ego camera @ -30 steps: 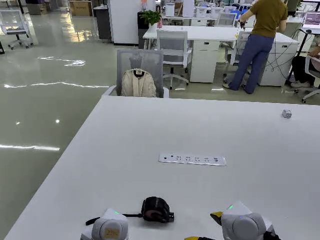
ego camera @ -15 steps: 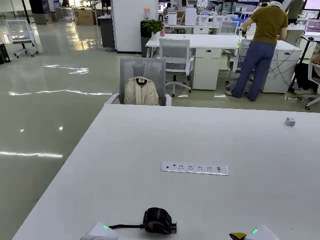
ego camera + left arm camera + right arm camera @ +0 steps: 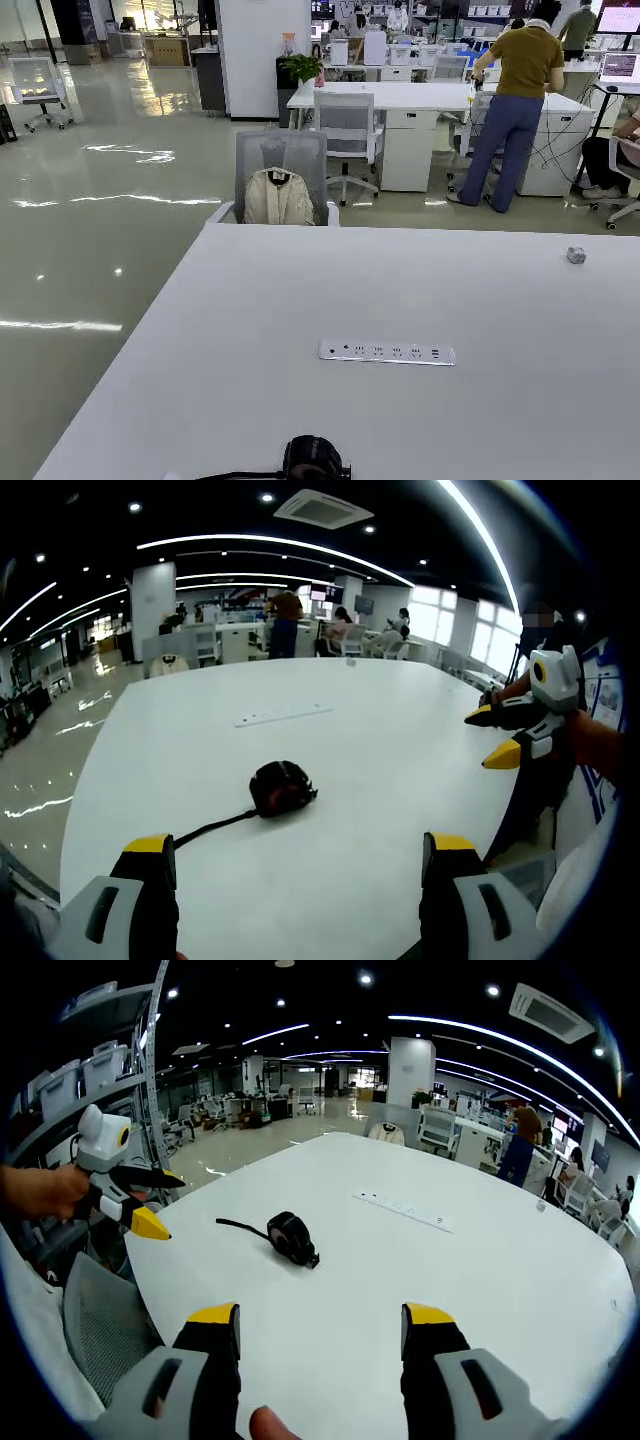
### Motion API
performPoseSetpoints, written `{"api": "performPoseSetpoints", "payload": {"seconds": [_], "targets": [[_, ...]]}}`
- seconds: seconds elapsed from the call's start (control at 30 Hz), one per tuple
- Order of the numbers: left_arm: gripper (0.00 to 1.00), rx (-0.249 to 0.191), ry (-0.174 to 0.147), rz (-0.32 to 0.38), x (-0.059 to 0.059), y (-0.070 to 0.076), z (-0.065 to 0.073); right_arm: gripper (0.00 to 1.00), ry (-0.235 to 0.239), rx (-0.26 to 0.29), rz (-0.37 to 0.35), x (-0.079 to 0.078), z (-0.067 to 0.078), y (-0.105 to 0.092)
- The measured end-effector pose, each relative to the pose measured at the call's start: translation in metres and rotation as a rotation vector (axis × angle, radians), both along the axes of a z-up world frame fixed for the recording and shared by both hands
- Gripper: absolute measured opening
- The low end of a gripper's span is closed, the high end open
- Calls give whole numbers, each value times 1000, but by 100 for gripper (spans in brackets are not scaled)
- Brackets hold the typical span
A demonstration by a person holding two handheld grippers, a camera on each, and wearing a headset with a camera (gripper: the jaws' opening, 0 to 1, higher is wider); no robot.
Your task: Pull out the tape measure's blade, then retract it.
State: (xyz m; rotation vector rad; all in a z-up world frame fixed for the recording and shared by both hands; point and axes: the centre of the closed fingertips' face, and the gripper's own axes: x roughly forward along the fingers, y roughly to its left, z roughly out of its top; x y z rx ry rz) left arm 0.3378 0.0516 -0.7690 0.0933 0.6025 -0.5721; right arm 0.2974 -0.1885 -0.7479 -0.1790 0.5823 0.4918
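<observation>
Both grippers have drawn back from the near edge of the white table (image 3: 250, 330) since a second ago, when they stood low over it on either side of the tape measure (image 3: 316, 458). The headset camera has also tipped upward. The tape measure itself has not shifted against the power strip (image 3: 387, 352).

Task item: the black tape measure lies on the table near its front edge, well short of the power strip, with its black wrist cord (image 3: 210, 827) trailing across the surface toward the left gripper's side. The blade is in the case. Neither gripper touches it.

Left gripper (image 3: 300, 845): jaws spread wide, yellow-tipped, nothing between them, aimed at the tape measure from off the table edge. In the right gripper view it is held in a hand (image 3: 40, 1190) beside the table corner.

Right gripper (image 3: 320, 1312): jaws likewise spread wide and empty, pointed across the table with the tape measure ahead of them and slightly left. In the left gripper view it is held up off the table's edge, well apart from the left one.

Surroundings: a grey chair (image 3: 280, 150) with a pale jacket (image 3: 277, 197) over its back stands at the far edge. A small crumpled object (image 3: 576, 255) lies near the far right corner. A person (image 3: 515, 95) stands at a desk behind.
</observation>
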Motion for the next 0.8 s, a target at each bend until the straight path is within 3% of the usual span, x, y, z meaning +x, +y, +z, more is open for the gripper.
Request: {"api": "performPoseSetpoints", "payload": {"seconds": [0.33, 0.43, 0.8], "targets": [[100, -3, 7, 8, -4, 5, 3, 75, -6, 4, -5, -3, 6, 0], [100, -18, 3, 22, -8, 11, 10, 79, -5, 3, -13, -5, 8, 2], [100, 10, 0, 0, -9, 17, 11, 83, -10, 4, -18, -7, 12, -2]]}}
